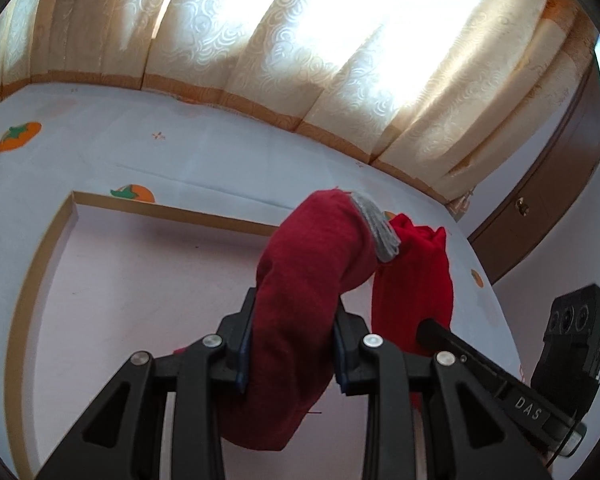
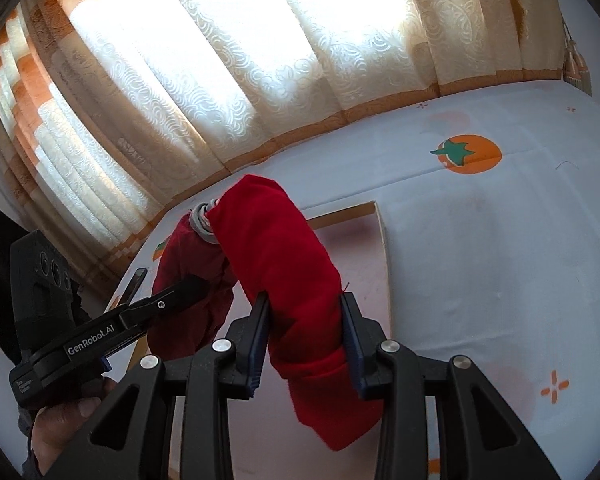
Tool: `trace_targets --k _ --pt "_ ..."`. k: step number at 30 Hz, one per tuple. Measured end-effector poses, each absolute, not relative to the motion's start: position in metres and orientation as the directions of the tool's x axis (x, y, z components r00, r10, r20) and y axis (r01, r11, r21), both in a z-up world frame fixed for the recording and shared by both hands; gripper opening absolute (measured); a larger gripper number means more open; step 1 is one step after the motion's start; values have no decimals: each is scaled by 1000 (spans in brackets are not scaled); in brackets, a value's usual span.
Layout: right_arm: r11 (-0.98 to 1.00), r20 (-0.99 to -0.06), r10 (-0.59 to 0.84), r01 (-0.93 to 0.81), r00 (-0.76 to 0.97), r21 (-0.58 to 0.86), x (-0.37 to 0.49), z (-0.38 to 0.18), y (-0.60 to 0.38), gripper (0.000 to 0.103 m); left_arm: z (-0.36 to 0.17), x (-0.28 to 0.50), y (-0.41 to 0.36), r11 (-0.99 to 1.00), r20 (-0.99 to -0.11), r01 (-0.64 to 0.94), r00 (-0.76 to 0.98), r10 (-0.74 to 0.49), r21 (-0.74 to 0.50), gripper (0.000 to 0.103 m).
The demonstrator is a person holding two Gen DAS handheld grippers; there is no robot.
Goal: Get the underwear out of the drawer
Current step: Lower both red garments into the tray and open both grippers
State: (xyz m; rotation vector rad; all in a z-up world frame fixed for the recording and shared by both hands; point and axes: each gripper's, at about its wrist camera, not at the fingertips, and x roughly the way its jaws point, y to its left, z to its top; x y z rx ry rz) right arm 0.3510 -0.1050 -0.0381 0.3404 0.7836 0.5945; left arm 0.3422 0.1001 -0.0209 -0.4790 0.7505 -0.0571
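Note:
Red underwear (image 1: 300,280) with a grey waistband (image 1: 374,224) hangs between my two grippers, above the open drawer (image 1: 148,280). My left gripper (image 1: 294,332) is shut on one side of it. My right gripper (image 2: 304,332) is shut on the other side (image 2: 284,264), and it shows at the right of the left wrist view (image 1: 432,326). The left gripper shows at the left of the right wrist view (image 2: 188,284). The drawer has a pale pink floor and tan rim (image 2: 382,264), and nothing else shows inside.
The drawer sits in a white surface (image 1: 220,148) printed with orange persimmons (image 2: 468,154). Cream patterned curtains (image 1: 300,40) hang behind with bright light. A brown wooden cabinet (image 1: 548,184) stands at the right. A phone (image 2: 134,282) lies near the drawer's left edge.

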Motion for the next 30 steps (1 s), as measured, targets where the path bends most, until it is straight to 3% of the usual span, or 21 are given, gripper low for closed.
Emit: trace_targets --k 5,7,8,9,24,30 --pt "801 -562 594 -355 575 482 358 -40 -103 38 -27 350 98 882 -664 -155 718 -209 -446 38" --pt "816 -563 574 -356 594 456 356 -38 -103 48 -26 352 95 890 -674 -151 709 -206 -430 41" --pt "818 -562 571 -360 599 448 355 -37 -103 60 -25 351 95 892 -674 -150 710 -203 -427 44" --pt "821 -560 567 -361 604 442 354 -36 -104 65 -23 348 93 894 -667 -135 714 -211 -427 45" --pt "832 -558 554 -387 618 398 316 -24 -106 72 -2 317 71 936 -634 -18 741 -223 -351 46" --pt "817 -559 576 -425 596 389 293 -25 -106 72 -4 295 68 953 -632 18 745 -215 -302 54"
